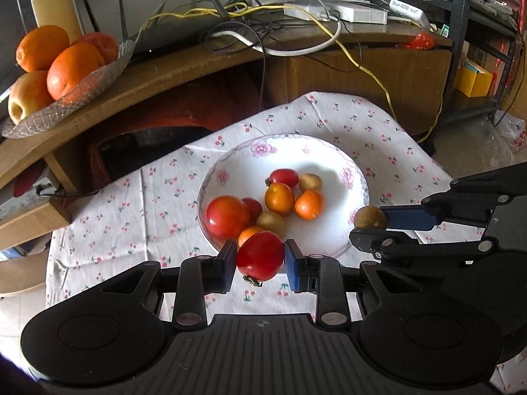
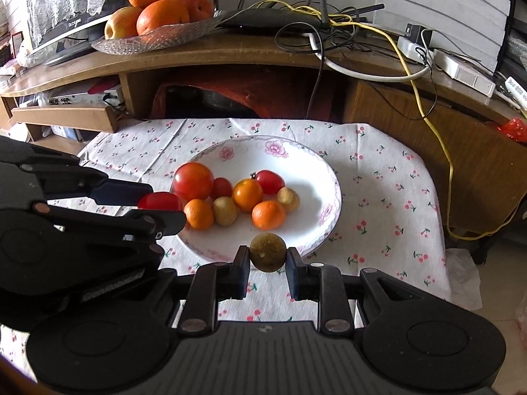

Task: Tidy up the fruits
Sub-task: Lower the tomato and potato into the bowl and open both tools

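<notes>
A white floral bowl [image 1: 332,158] [image 2: 316,164] on the cherry-print cloth holds several small fruits: red tomatoes, orange citrus and tan round ones. My left gripper [image 1: 260,256] is shut on a red tomato [image 1: 260,255], held just above the bowl's near rim; from the right wrist view that tomato [image 2: 159,201] shows at the bowl's left edge. My right gripper [image 2: 267,252] is shut on a brown-green round fruit [image 2: 267,251], held over the bowl's near rim; in the left wrist view this fruit [image 1: 369,218] hangs at the bowl's right rim.
A glass dish [image 1: 82,93] [image 2: 158,41] with oranges and an apple sits on the wooden desk [image 1: 184,65] behind. Cables, a router and power strips [image 2: 461,72] crowd the desk top. The cloth [image 2: 388,197] covers a small table with bare patches around the bowl.
</notes>
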A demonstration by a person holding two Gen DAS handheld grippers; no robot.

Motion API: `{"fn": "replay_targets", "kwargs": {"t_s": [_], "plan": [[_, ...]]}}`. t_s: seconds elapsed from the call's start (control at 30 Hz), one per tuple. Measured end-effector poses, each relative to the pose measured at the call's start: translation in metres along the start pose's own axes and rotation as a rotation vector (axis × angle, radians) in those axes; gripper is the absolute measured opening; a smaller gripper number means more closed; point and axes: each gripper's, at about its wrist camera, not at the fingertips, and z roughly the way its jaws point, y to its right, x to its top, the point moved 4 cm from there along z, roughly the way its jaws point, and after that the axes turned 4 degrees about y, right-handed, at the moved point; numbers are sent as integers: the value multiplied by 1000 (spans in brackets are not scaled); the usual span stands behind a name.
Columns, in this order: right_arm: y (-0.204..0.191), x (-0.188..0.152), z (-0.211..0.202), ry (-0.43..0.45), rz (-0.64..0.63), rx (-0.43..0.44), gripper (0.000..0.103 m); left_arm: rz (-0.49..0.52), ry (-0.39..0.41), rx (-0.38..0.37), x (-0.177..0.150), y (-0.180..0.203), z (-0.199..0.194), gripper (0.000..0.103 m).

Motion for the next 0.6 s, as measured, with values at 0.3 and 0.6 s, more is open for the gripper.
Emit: {"fn": "replay_targets", "kwargs": {"t_s": [0.3,0.6], "plan": [[8,8,16,-5,17,0,25,-12,-11,-2,9,-5,17,37],[19,14,36,-16,62,-2,25,-28,-25,-10,19,-9,38,37]]}}
